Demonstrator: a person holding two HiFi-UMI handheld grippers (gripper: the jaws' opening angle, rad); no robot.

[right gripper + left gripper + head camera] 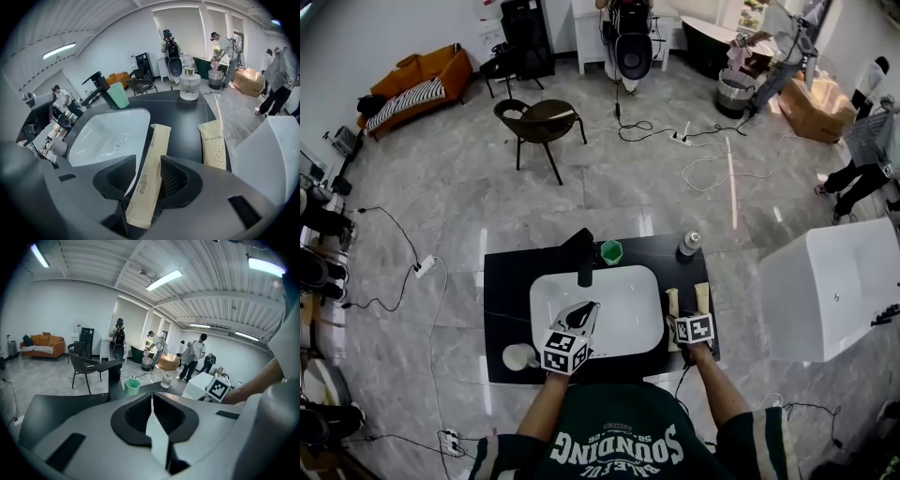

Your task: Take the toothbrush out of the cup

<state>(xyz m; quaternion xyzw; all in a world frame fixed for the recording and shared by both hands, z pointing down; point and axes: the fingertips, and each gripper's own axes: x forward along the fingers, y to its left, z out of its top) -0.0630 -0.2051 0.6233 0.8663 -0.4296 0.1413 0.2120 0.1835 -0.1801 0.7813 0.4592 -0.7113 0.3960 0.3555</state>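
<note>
right gripper: released, jaws apart; I see the toothbrush packet lying loose between them
toothbrush packet: flat on the counter, lower right, outside both cups
second packet: just beside it
left gripper: clenched on a thin white piece; can't identify it
sink: centre
green cup: above the sink; inside unclear
white cup: lower left; contents unclear

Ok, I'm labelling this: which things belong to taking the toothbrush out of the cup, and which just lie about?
Job: long cream paper packet, likely toothbrush, inside the open right tool; green plastic cup.
Lying about: second cream packet; clear gold-capped bottle; black faucet; white basin; white cup; thin white strip in the left tool (role unclear).
</note>
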